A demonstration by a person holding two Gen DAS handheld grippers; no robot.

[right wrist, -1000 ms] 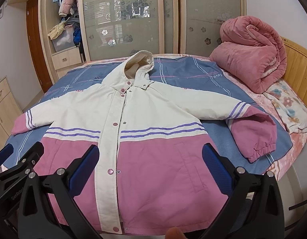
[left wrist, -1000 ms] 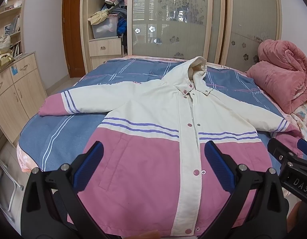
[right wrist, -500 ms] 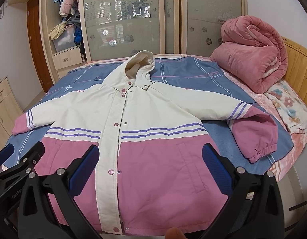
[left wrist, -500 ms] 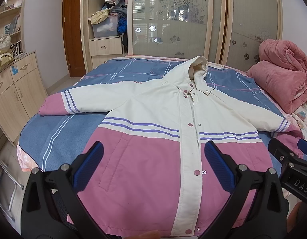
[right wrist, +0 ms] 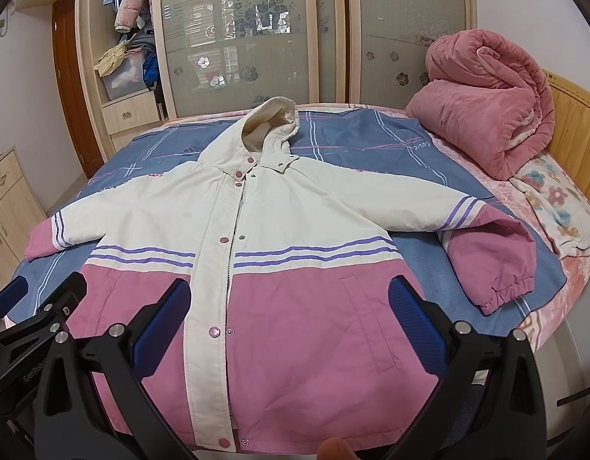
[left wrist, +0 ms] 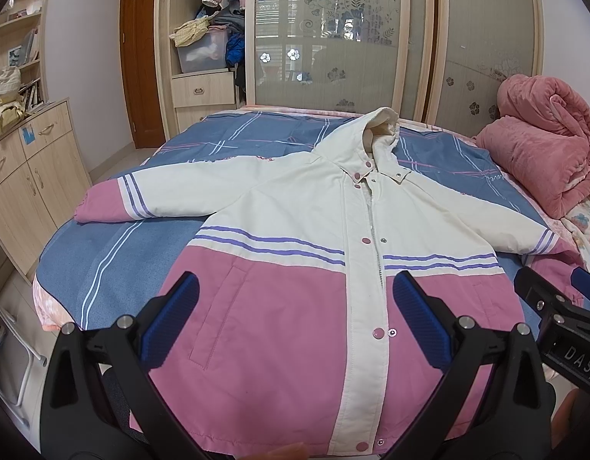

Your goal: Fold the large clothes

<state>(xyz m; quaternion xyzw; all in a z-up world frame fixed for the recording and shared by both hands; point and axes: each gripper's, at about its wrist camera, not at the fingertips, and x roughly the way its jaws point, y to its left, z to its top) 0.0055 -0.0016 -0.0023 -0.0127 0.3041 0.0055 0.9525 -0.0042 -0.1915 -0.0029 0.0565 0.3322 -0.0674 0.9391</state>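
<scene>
The hooded jacket (left wrist: 295, 253) lies face up and spread flat on the bed (left wrist: 103, 245), front closed, hood (right wrist: 271, 122) toward the wardrobe (right wrist: 256, 30), hem at the near edge of the mattress. The left gripper (left wrist: 295, 318) hovers above the pink lower panel with its jaws spread wide and nothing between them; the right gripper (right wrist: 287, 318) is in the same condition, wide open and empty, over the hem area on its own side. No fold appears to have been made yet, so the step in hand is judged to be the first one: bringing a sleeve across the body. The left-hand sleeve (left wrist: 149, 195) extends straight outward, while the right-hand sleeve (right wrist: 482, 245) bends downward at the cuff toward the edge of the bed. Recommended procedure: approach each sleeve at the pink cuff, close the pads on the cuff fabric only, and avoid catching the blue sheet beneath. Lift just enough to clear the body panel, then carry the cuff across the chest so the fold line falls at the shoulder seam. The padded fabric will likely spring back, so press the crease down before releasing. Keep clear of the rolled pink blanket (right wrist: 486, 96) and the floral pillow (right wrist: 559, 207) on the right side.
</scene>
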